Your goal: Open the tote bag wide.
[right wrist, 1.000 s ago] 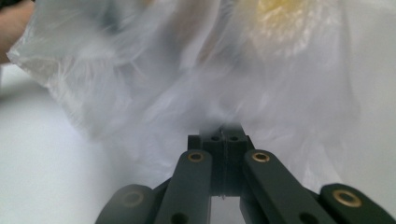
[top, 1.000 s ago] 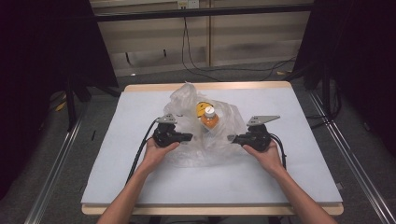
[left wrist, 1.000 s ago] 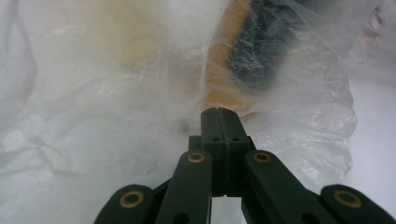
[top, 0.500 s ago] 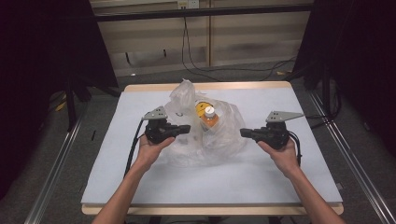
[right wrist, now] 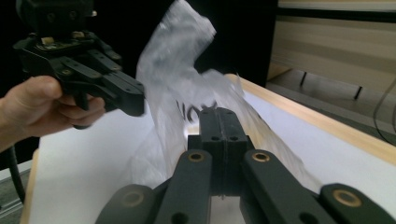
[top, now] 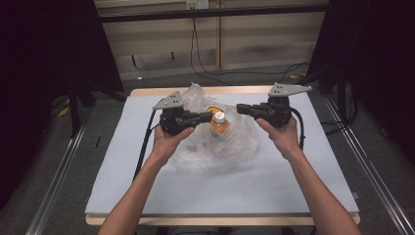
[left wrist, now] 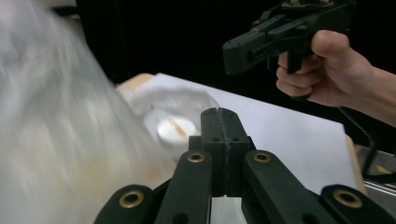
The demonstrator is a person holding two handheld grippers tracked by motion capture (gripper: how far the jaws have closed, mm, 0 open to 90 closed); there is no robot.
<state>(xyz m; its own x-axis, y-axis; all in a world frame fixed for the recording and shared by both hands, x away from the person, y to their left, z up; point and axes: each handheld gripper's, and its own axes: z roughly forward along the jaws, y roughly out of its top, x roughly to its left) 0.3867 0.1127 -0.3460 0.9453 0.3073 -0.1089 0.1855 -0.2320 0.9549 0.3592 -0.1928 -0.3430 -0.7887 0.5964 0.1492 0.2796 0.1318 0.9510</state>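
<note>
Worktop (top: 147, 191): one, pale grey-blue top with a light wooden rim; its near half is bare.

Forearms: two, entering over the near edge, each hand gripping one pair of black tongs.

Left tongs (top: 209, 116): one, held above the middle of the worktop toward the left edge, tips pointing right and ending just beside the bottle's cap. In the left gripper view the two jaws meet flat against each other with nothing visible between them. A grey three-cornered plate sits on top; a black cable trails back toward the near edge.

Right tongs (top: 240, 108): one, held above the middle toward the right edge, tips pointing left over the bag's right side. In the right gripper view the jaws are pressed together, nothing visible between them; whether they touch the bag cannot be told. Grey plate on top, cable trailing behind the hand.

Plastic bag (top: 230, 147): one, clear, thin, crumpled, lying between the two hands at the worktop's middle; one part rises in a peak toward the far edge. It appears blurred in the left gripper view.

Bottle (top: 219, 123): one, orange contents, white cap, standing upright amid the bag, between the two tong tips.

Yellow item (top: 211, 109): one, just beyond the bottle under the plastic; too unclear to name.
</note>
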